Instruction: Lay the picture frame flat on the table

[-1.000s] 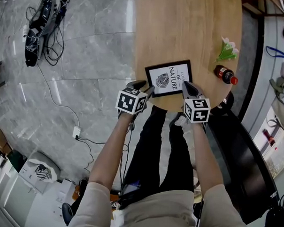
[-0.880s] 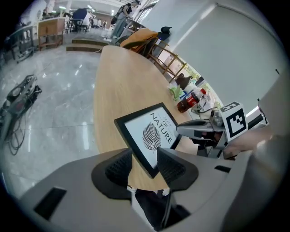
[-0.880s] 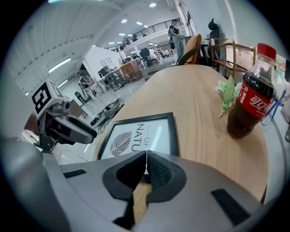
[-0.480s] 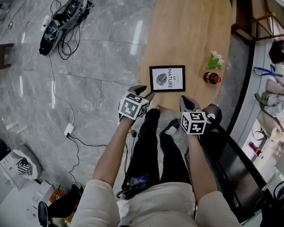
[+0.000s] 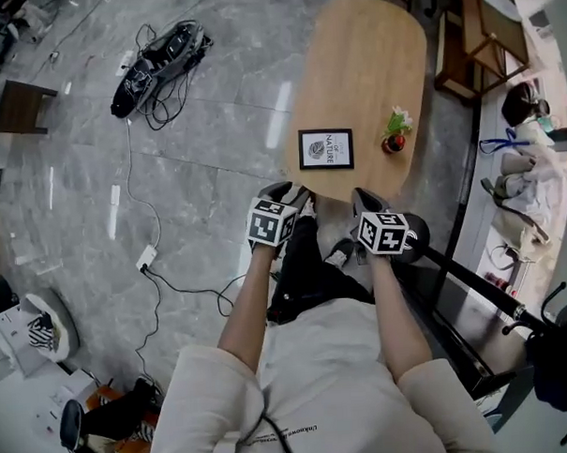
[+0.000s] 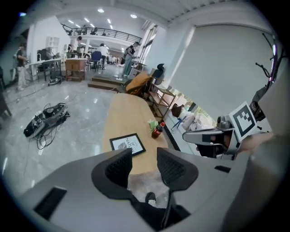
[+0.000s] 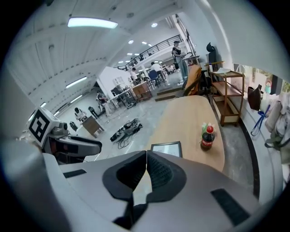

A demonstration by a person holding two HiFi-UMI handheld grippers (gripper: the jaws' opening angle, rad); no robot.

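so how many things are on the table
3: picture frame lying flat near the near edge, cola bottle to its right, green flower sprig just behind the bottle. None looks hidden.

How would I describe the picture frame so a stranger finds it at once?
Find the long wooden table. At its near end lies the picture frame, left of a small bottle. It alone is flat, black-edged, with a leaf print.

Glossy grey stone floor (image 5: 56, 165), wooden side shelf (image 7: 226, 97), ceiling striplights (image 7: 93, 21)
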